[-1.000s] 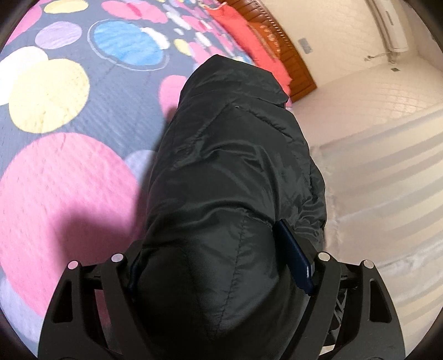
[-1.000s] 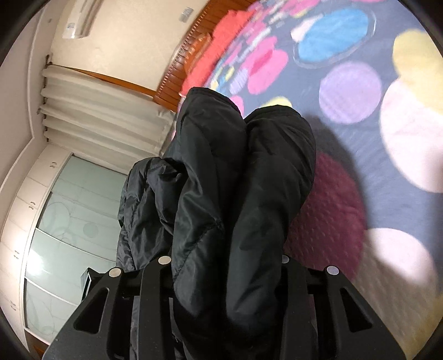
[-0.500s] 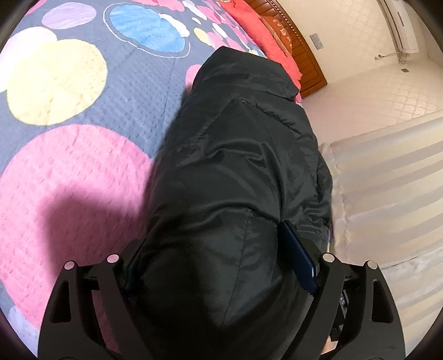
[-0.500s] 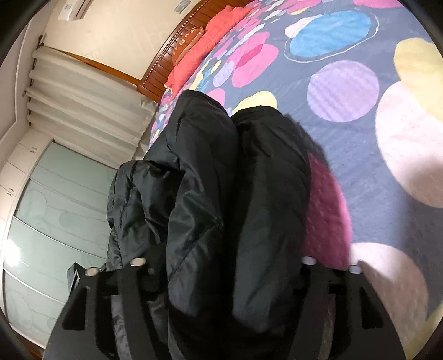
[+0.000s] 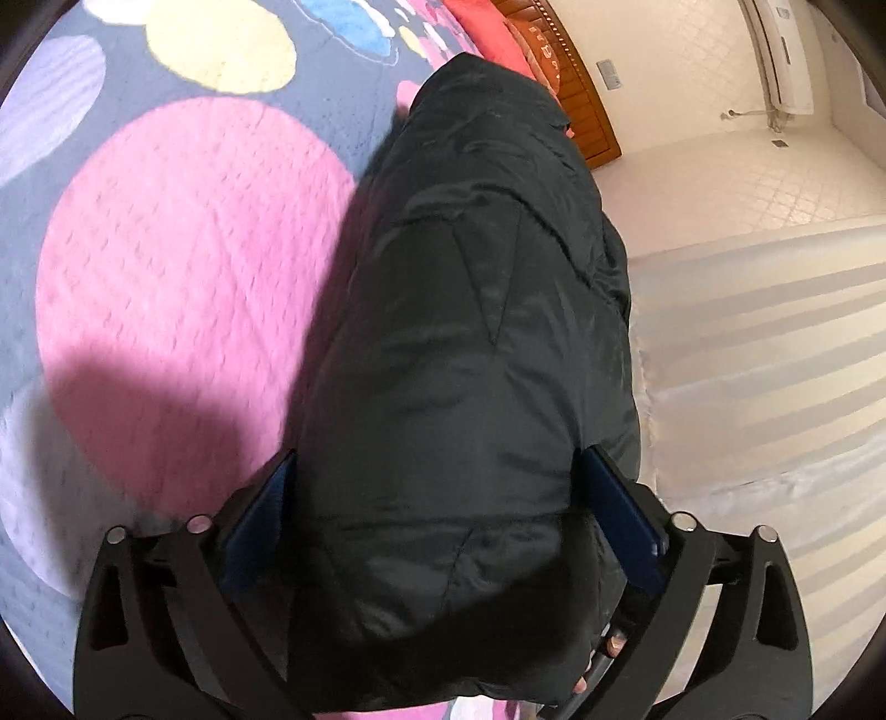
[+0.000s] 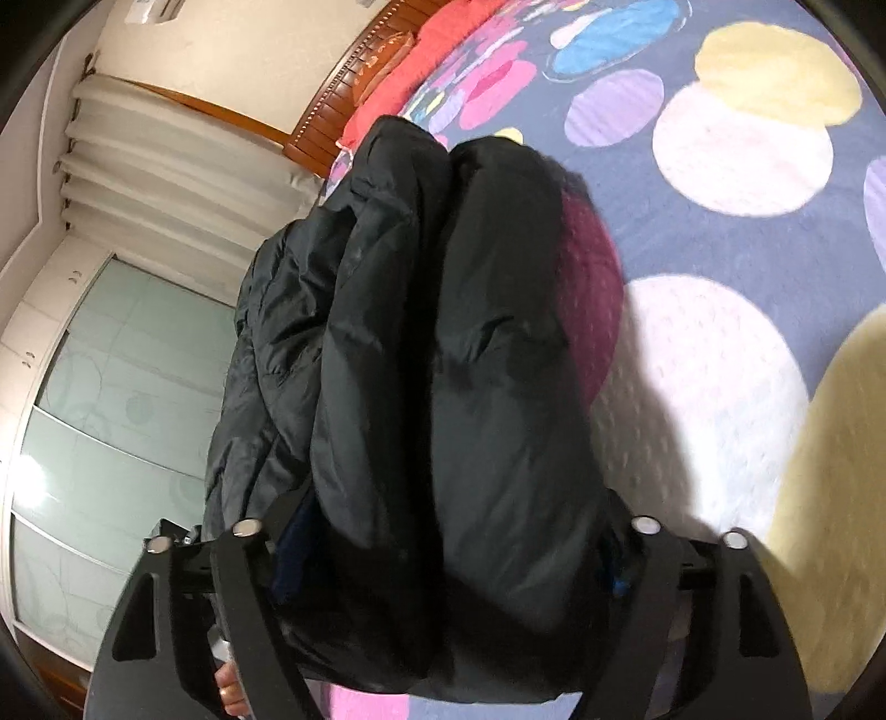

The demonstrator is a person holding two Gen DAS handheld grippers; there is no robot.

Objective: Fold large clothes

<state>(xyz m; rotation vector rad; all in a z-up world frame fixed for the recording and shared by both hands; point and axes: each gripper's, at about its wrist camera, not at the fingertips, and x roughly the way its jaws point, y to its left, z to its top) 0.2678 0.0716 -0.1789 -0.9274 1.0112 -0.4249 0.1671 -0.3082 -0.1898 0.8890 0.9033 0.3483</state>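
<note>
A bulky black padded jacket (image 5: 470, 304) lies bunched on the spotted bedspread (image 5: 166, 249) and fills the middle of the left wrist view. My left gripper (image 5: 440, 459) straddles its near end, both blue pads (image 5: 626, 520) against its sides, jaws opening. In the right wrist view the jacket (image 6: 498, 332) shows as two thick folded rolls side by side. My right gripper (image 6: 457, 493) holds these rolls between its fingers, jaws closing, pads mostly hidden by cloth.
The bedspread (image 6: 747, 332) has large pink, yellow, white and blue circles. Red pillows (image 6: 443, 33) and a wooden headboard (image 6: 343, 94) are at the far end. Pale curtains (image 5: 775, 360) and a glass-door wardrobe (image 6: 111, 415) stand beyond the bed's edge.
Both grippers have slid across the bed with the jacket still between them. The right jaws stand much wider than a second ago. The left gripper's left blue pad now shows.
</note>
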